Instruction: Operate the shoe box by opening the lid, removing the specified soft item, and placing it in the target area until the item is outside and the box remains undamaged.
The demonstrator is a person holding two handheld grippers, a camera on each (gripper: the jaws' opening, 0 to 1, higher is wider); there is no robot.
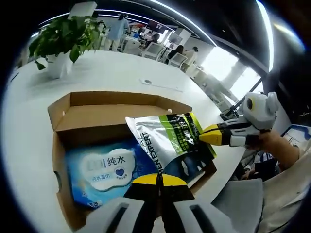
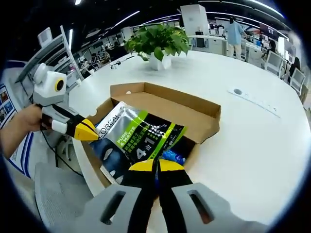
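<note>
i'm working over a big round white bench (image 1: 29,141), and ahead of both my hand-held grippers sits the open shoe box (image 1: 104,116), its lid flap folded back flat on the far side from my left hand-held gripper (image 1: 158,180). inside the box, just beyond that gripper's tips, lies a blue wet-wipe pack (image 1: 104,170), flat on the floor of the box. the silver, green and black soft pouch (image 1: 172,143) is lifted partly over the box's near edge, one end resting across the wipes. my left jaws look pressed together on the pouch's near edge, though the contact is tucked under the yellow tips, so i judge it as a pinch rather than see it cleanly. my right hand-held gripper (image 2: 156,167) reads the same from its side: jaws closed with the pouch's edge right at the tips, and the left one coming in from the left of that view at the pouch's corner. the pouch looks light, floppy and glossy, so i expect it to sag and slip; i'd keep hold on the sealed rim, not the puffy middle, and lift gently so the cardboard walls aren't dragged. a potted plant (image 2: 158,43) stands well beyond the box.
</note>
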